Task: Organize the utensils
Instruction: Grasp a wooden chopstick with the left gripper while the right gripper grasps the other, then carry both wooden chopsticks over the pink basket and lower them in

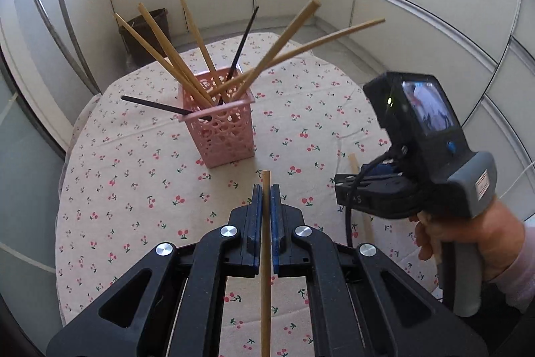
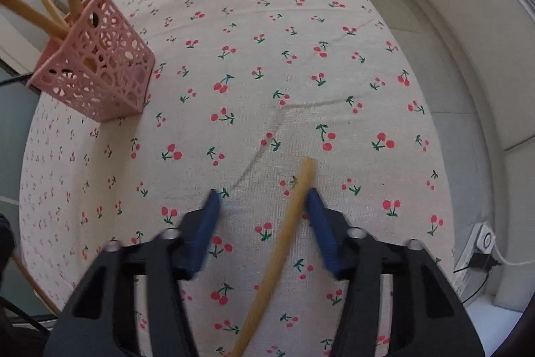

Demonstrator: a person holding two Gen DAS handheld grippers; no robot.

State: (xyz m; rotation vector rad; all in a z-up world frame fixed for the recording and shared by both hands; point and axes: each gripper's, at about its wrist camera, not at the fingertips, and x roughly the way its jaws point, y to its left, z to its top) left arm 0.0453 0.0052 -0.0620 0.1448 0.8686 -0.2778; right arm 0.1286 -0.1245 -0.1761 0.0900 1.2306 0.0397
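Note:
A pink openwork holder [image 1: 220,129] stands on the cherry-print tablecloth [image 1: 133,173] with several wooden chopsticks [image 1: 167,56] and two black ones leaning out of it. My left gripper [image 1: 266,186] hangs above the table in front of the holder, shut on a wooden chopstick [image 1: 266,256] that runs straight between its pads. In the right wrist view my right gripper [image 2: 264,196] points down at the cloth with its jaws apart. A wooden chopstick [image 2: 287,240] lies on the cloth between them, close against the right finger [image 2: 317,216]. The holder [image 2: 97,69] sits to the far left.
A hand [image 1: 468,240] holds the right gripper's handle at the right of the left wrist view. A dark bin [image 1: 147,35] stands on the floor behind the table. White cabinets ring the room. A power strip [image 2: 481,243] lies on the floor at right.

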